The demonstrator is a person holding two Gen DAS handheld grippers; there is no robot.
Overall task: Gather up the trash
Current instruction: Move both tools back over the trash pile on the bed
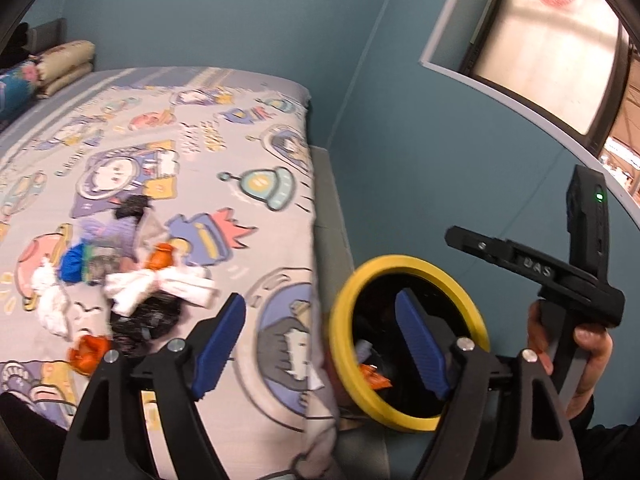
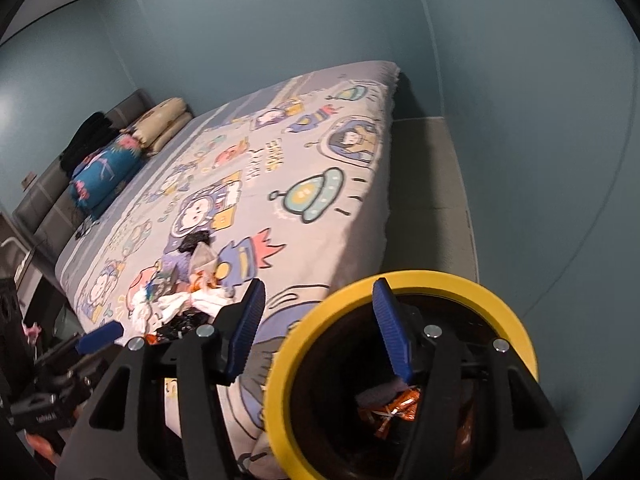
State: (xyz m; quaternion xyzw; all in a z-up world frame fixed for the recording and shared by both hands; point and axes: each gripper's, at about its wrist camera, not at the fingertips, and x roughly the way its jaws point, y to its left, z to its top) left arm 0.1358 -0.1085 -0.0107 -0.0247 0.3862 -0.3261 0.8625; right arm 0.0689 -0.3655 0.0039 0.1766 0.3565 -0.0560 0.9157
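- Two grippers hang over the corner of a bed (image 1: 168, 128) whose cover carries cartoon astronauts and flying saucers.
- Left gripper (image 1: 320, 346): its blue fingers (image 1: 218, 344) stand spread wide with nothing between them; one lies over the bed cover, the other over the mouth of the bin.
- Right gripper (image 2: 320, 330): its ribbed blue fingers (image 2: 250, 328) are likewise parted and bare, one over the bed edge and one over the bin opening.
- In the left wrist view the right gripper's black handle shows at the right edge, held by a hand (image 1: 580, 360).
- A bin with a yellow rim (image 2: 404, 286) stands on the floor, just beside the corner of the bed and below both grippers.
- Inside the bin lie an orange wrapper (image 2: 400, 408) and something pale beside it; the rest of the inside is dark.
- Most of the trash pile (image 1: 120, 276) sits on the bed cover, near the edge facing the cameras and well apart from the bin.
- That pile holds crumpled white tissue (image 1: 160, 284), a crumpled black bag (image 1: 148, 320), a blue scrap (image 1: 74, 264), and orange wrappers (image 1: 86, 354).
- Folded bedding (image 2: 164, 124) and a blue floral pillow (image 2: 106, 176) rest at the head of the bed.
- Teal walls (image 2: 260, 20) close in the room, with a window (image 1: 540, 48) above the bin side.
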